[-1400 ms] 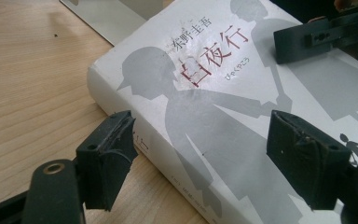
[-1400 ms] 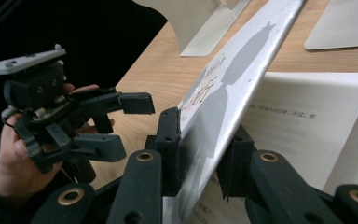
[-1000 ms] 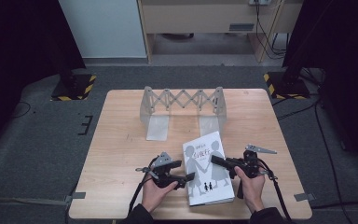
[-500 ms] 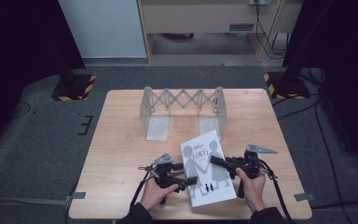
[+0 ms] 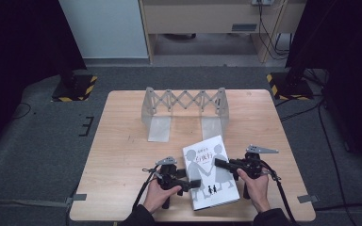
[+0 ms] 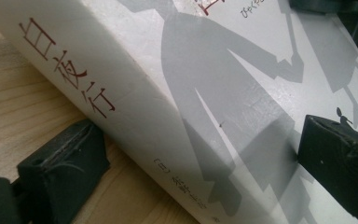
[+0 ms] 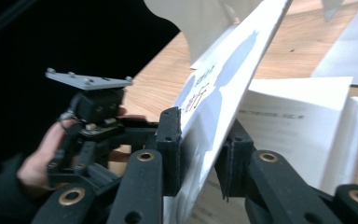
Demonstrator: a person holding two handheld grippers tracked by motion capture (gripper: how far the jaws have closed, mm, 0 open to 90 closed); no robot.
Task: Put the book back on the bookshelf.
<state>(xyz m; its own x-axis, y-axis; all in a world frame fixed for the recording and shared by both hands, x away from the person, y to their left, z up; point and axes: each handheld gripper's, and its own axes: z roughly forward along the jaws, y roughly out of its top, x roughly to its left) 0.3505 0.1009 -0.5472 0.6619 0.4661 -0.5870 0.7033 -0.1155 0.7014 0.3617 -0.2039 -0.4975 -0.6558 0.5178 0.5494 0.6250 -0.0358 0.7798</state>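
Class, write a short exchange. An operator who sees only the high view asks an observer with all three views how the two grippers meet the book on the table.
Operator: From above, the right gripper sits at the edge of the book. Is it holding anything?
Observer: Yes. Its jaws are pinched on the front cover, which is raised off the printed pages.
Operator: And the left gripper?
Observer: Its jaws stand wide apart across the spine. One is low beside it on the table, and the other is over the cover.
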